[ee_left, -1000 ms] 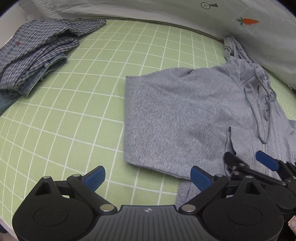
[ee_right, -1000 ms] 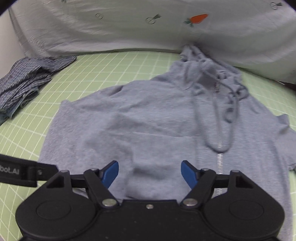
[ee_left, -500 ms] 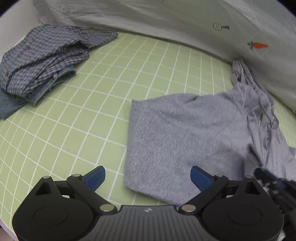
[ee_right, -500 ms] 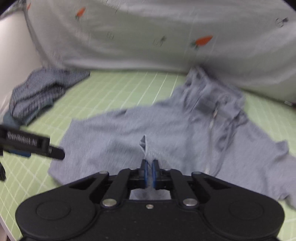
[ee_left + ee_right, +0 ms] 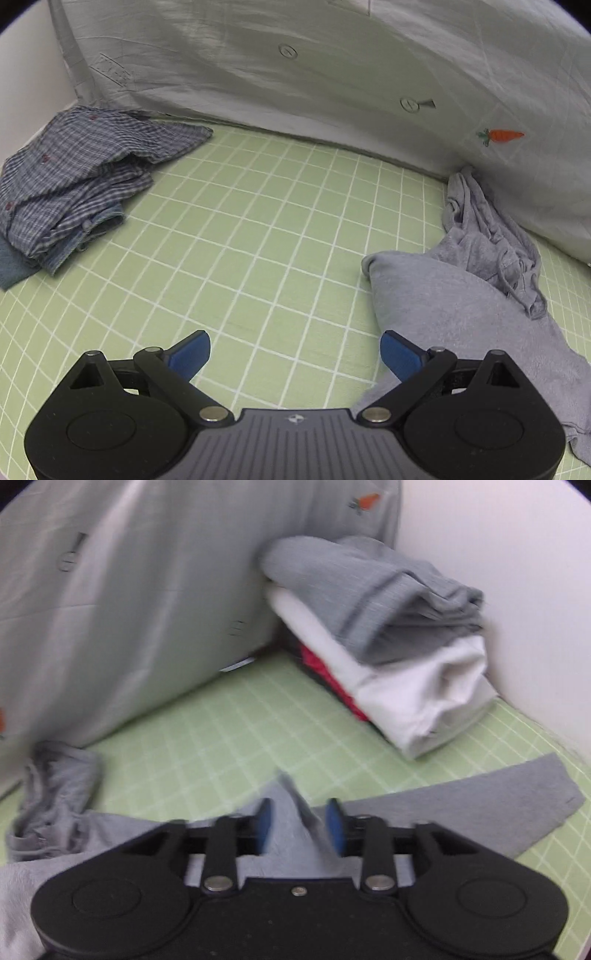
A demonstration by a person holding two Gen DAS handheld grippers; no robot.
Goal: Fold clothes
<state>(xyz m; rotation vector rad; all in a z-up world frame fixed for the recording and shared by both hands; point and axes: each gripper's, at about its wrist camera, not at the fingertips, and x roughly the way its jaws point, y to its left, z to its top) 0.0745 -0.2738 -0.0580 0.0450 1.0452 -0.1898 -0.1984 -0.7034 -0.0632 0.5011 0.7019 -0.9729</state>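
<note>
The grey zip hoodie (image 5: pixel 461 306) lies bunched on the green gridded mat (image 5: pixel 258 229), at the right of the left wrist view. My left gripper (image 5: pixel 294 353) hangs open over bare mat just left of the hoodie's edge, holding nothing. In the blurred right wrist view my right gripper (image 5: pixel 299 826) is over the hoodie (image 5: pixel 461 812). Its jaws are opening, and a raised peak of grey fabric (image 5: pixel 293 805) stands loose between the blue pads. The hood (image 5: pixel 55 794) is crumpled at the left and a sleeve stretches to the right.
A crumpled blue plaid shirt (image 5: pixel 74 177) lies at the far left of the mat. A stack of folded clothes (image 5: pixel 388 635), grey on white on red, stands in the right corner by a white wall. A grey sheet (image 5: pixel 332 74) with carrot prints closes off the back.
The right gripper shut on the hoodie's fabric, swung fast to the right dragging it along, and has now parted its jaws. The hoodie shifted right and bunched up in the left view.
</note>
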